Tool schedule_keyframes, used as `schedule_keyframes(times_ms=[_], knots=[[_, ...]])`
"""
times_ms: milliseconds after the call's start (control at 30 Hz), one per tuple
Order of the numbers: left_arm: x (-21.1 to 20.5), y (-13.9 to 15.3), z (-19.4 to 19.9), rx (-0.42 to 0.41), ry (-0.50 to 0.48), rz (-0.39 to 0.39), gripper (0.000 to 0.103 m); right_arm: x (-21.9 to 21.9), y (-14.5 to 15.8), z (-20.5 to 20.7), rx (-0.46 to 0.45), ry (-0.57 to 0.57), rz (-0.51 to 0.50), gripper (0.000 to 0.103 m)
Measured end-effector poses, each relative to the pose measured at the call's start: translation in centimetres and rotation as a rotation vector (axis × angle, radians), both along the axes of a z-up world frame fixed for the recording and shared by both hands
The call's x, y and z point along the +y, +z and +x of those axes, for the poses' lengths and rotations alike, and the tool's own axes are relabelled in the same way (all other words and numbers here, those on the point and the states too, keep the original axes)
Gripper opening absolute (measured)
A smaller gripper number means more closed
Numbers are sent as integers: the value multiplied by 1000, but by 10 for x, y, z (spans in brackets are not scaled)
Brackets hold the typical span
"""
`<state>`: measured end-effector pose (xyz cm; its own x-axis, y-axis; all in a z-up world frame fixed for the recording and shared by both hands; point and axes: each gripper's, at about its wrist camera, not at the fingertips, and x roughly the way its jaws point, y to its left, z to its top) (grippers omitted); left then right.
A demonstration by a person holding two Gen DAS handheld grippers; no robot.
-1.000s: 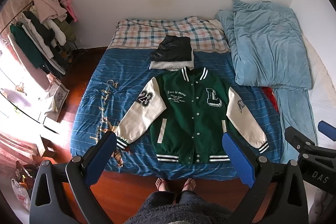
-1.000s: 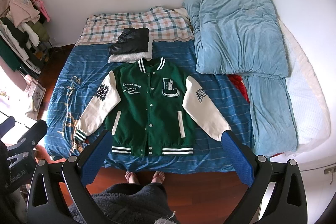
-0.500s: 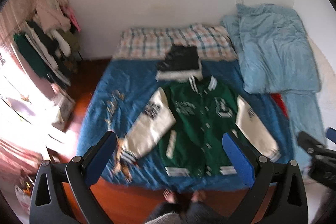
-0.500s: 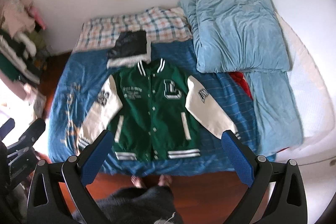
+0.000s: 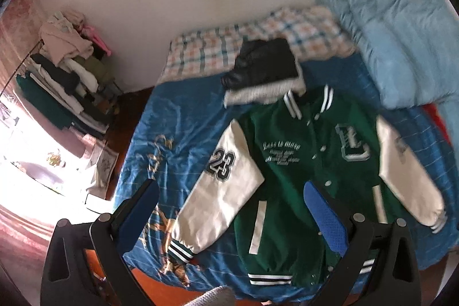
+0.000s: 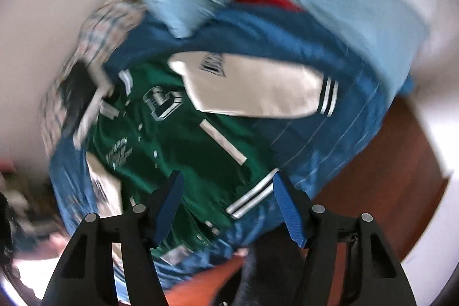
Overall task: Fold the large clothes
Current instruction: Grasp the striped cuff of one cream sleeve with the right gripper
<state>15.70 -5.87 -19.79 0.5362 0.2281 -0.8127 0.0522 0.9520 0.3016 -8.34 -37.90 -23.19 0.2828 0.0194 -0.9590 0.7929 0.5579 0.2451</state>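
Note:
A green varsity jacket (image 5: 301, 177) with cream sleeves lies flat, front up, on the blue bedspread (image 5: 172, 134). Its sleeve with "23" (image 5: 221, 191) points toward the near left. My left gripper (image 5: 229, 217) is open and empty, above that sleeve and the jacket's lower front. In the blurred, tilted right wrist view the jacket (image 6: 178, 139) fills the middle, its other cream sleeve (image 6: 258, 91) lying toward the right. My right gripper (image 6: 226, 205) is open and empty above the jacket's striped hem (image 6: 252, 197).
A folded dark garment on a white one (image 5: 264, 70) lies past the collar. A light blue duvet (image 5: 401, 33) is heaped on the bed's right side. A plaid sheet (image 5: 243, 42) covers the head end. A rack of clothes (image 5: 63, 70) stands at left. The floor is wood (image 6: 387, 177).
Both grippers have dropped closer to the jacket. The left has swung toward the "23" sleeve; the right has rolled and moved toward the hem. The right gripper's jaws have narrowed but stay open.

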Motion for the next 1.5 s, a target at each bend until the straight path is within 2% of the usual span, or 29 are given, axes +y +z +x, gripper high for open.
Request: schedule_keyframes(times_ms=[67,100,167,200,267,333,367,467,533,567,600,633,667,700,733,833,967,1067,1200,1267,1367,1400,1500], knots=[[-18,-42,17,55,10,39,103,-36,-54,-9,-17,-121,74,67],[-26,-59,23,80,14,53,103,-57,-90,-14,-13,-180,115,67],[-34,-89,32,121,17,67,103,-82,-140,-19,-7,-273,161,67],[-43,-115,39,172,26,85,103,-102,-175,-25,-6,-334,194,67],[-50,-147,46,229,32,92,103,-130,-230,-35,2,-443,238,68],[-64,-184,56,273,40,112,103,-152,-271,-46,11,-539,267,68],[-69,-193,59,282,41,111,103,-167,-297,-53,-3,-606,280,68],[-88,-232,67,316,37,112,103,-196,-341,-57,-29,-702,277,70],[-102,-257,75,336,25,116,103,-213,-357,-50,-53,-744,254,74],[-107,-264,80,339,21,111,103,-218,-357,-43,-53,-742,227,72],[-113,-271,85,340,15,105,103,-223,-353,-33,-48,-731,167,63],[-119,-278,88,335,4,94,103,-224,-350,-26,-45,-723,139,42],[-124,-283,90,330,-4,90,103,-228,-346,-16,-45,-705,104,34],[-130,-288,93,325,-18,91,103,-231,-341,-8,-49,-685,84,22],[-134,-293,95,320,-38,96,103,-234,-334,1,-65,-671,75,18],[-145,-300,104,307,-76,84,103,-255,-303,26,-94,-623,-5,17],[-160,-299,119,301,-99,43,103,-292,-242,64,-176,-575,-151,17],[-179,-305,135,341,-117,-37,103,-318,-198,111,-228,-511,-235,17],[-200,-312,153,361,-144,-66,103,-320,-149,184,-302,-397,-288,16],[-197,-309,161,352,-134,-86,103,-301,-124,209,-353,-335,-283,16],[-172,-299,171,316,-90,-104,103,-247,-87,274,-439,-170,-242,16],[-158,-297,175,308,-68,-103,103,-215,-78,304,-470,-90,-216,16],[-105,-294,179,304,20,-99,103,-138,-81,373,-494,83,-120,16]])
